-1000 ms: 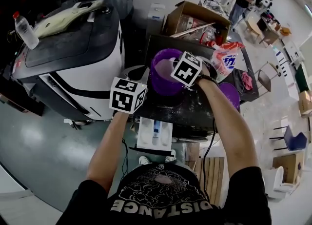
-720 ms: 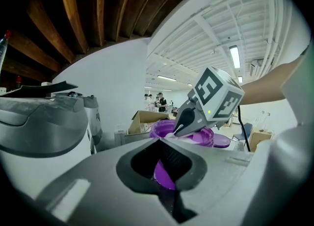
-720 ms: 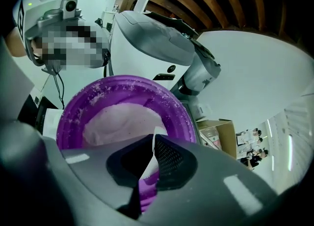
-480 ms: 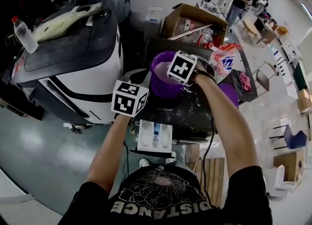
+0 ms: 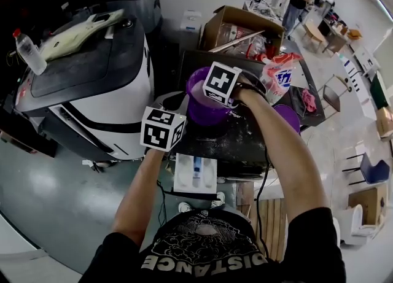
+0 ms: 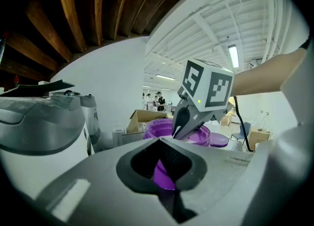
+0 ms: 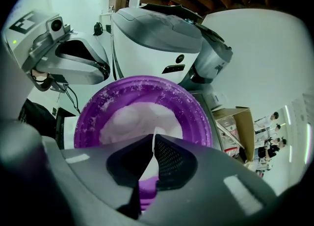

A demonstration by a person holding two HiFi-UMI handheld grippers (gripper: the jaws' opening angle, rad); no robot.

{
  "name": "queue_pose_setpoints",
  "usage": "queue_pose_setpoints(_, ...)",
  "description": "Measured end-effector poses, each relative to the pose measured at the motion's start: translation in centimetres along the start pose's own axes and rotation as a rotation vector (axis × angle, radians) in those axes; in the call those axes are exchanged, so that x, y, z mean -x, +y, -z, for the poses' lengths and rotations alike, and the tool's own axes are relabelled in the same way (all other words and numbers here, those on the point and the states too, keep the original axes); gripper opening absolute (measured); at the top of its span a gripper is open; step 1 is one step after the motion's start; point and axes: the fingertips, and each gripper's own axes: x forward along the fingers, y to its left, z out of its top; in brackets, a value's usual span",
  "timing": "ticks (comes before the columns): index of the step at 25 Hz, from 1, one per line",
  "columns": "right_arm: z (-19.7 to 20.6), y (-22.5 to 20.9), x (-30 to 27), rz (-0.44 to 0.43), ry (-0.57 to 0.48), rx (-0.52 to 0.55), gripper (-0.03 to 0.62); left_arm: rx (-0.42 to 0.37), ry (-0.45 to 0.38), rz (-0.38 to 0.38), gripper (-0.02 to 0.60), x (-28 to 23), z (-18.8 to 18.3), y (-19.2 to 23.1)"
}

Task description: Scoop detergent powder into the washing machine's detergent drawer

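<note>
Dark surface [image 5: 212, 143]: powder [image 7: 130, 122] sits in purple tub [image 5: 195, 113] at 12 o'clock; right tool [image 7: 152, 137] is held over it for dipping, pinched on thin white sliver [image 7: 153, 131], likely the scoop; left tool [image 6: 159, 140] is pressed shut, parked at tub's 8 o'clock

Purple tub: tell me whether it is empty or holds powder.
Holds powder. In the right gripper view the purple tub has a white mound inside and grains clinging to its wall.
</note>
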Motion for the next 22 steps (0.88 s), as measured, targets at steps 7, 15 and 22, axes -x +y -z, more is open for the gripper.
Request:
queue_pose_setpoints(7,0.0,1.0,0.0,-0.075,0.022,-0.036,0.035,0.001,0.001,-0.003,0.000,-0.2,0.0,-0.2)
queue_pose_setpoints(15,-0.2,1.7,0.5,-0.158,0.013,-0.104,0.035,0.004,0.003,-0.017,0.000,-0.1,-0.1,-0.3)
queue_pose_setpoints(22,-0.5,2.8,0.8,-0.246,0.012,-0.149,0.035,0.008,0.009,-0.026,0.000,0.0,0.1,-0.4)
